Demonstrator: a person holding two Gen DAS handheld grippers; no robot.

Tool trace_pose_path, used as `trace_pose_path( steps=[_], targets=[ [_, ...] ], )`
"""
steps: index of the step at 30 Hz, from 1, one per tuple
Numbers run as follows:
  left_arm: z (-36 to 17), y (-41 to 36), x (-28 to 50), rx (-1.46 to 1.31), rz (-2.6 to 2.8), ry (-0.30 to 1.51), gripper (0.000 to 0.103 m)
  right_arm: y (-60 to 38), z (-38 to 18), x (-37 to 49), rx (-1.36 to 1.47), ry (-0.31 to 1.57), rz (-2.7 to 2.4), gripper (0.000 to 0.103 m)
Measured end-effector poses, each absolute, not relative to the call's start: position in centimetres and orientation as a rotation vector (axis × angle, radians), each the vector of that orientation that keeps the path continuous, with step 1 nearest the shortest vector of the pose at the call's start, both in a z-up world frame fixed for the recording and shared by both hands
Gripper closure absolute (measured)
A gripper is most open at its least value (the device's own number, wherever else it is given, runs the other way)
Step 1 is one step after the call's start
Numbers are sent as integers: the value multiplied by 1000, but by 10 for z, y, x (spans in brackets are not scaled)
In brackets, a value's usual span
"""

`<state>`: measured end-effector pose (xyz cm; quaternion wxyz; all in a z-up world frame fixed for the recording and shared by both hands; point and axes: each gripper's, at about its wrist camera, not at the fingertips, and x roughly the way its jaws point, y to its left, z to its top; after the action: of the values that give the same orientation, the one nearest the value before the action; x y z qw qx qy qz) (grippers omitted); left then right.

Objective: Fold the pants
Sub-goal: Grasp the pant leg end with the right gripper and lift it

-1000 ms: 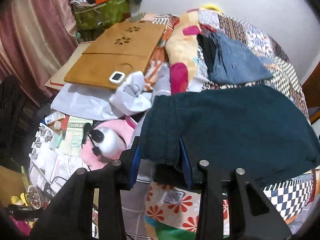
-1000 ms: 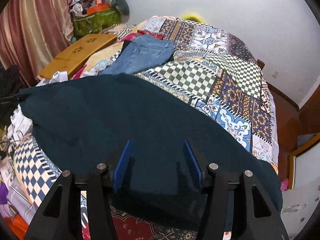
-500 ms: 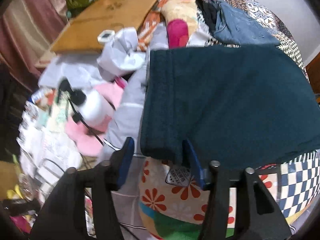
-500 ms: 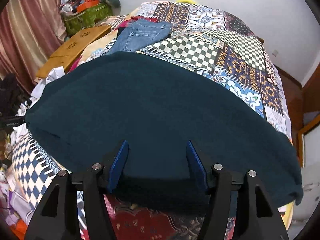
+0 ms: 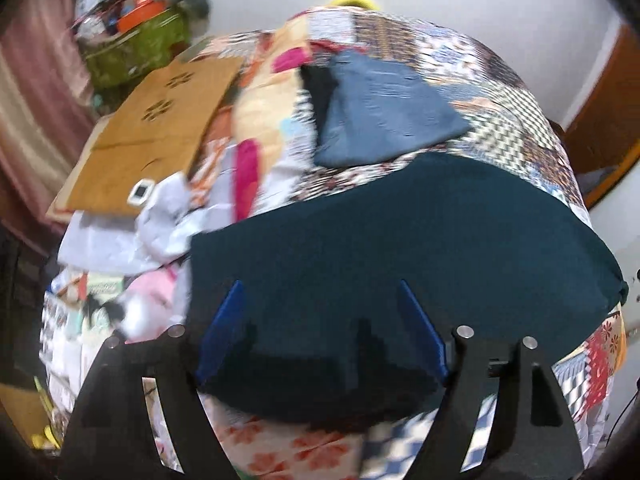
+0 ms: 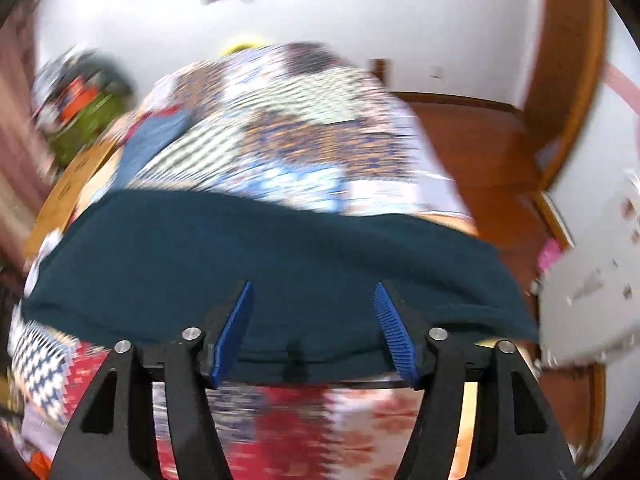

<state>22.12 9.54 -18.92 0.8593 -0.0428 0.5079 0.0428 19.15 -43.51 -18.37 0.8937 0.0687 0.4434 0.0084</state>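
The dark teal pants [image 5: 400, 248] lie folded flat across the near part of the patchwork bed; they also show in the right wrist view [image 6: 248, 248]. My left gripper [image 5: 320, 292] is open, its blue pads spread over the pants' near left part with nothing between them. My right gripper [image 6: 314, 292] is open too, just above the pants' near edge. Both views are blurred by motion.
Folded blue jeans [image 5: 380, 112] lie farther back on the bed [image 5: 500, 92]. A wooden board [image 5: 152, 128] and loose clutter [image 5: 120, 240] sit at the left. A green bag [image 5: 132, 48] stands at the back left. Wooden floor and a door frame [image 6: 560, 80] are at the right.
My left gripper let go of the pants' edge and opened wide. Both grippers tilted up and back from the pants, which now lie flat on the bed.
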Motion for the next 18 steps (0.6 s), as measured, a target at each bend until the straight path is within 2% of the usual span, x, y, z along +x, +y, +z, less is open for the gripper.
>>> trace_pose_path(
  steps=[9,18],
  targets=[
    [-204,-1,288,2,-9,1099,25,-564,-218,205,290,975,-246,38],
    [-235,-54,323,100,-24,1159,24,-606,-289,249,451,1100,-220,38]
  ],
)
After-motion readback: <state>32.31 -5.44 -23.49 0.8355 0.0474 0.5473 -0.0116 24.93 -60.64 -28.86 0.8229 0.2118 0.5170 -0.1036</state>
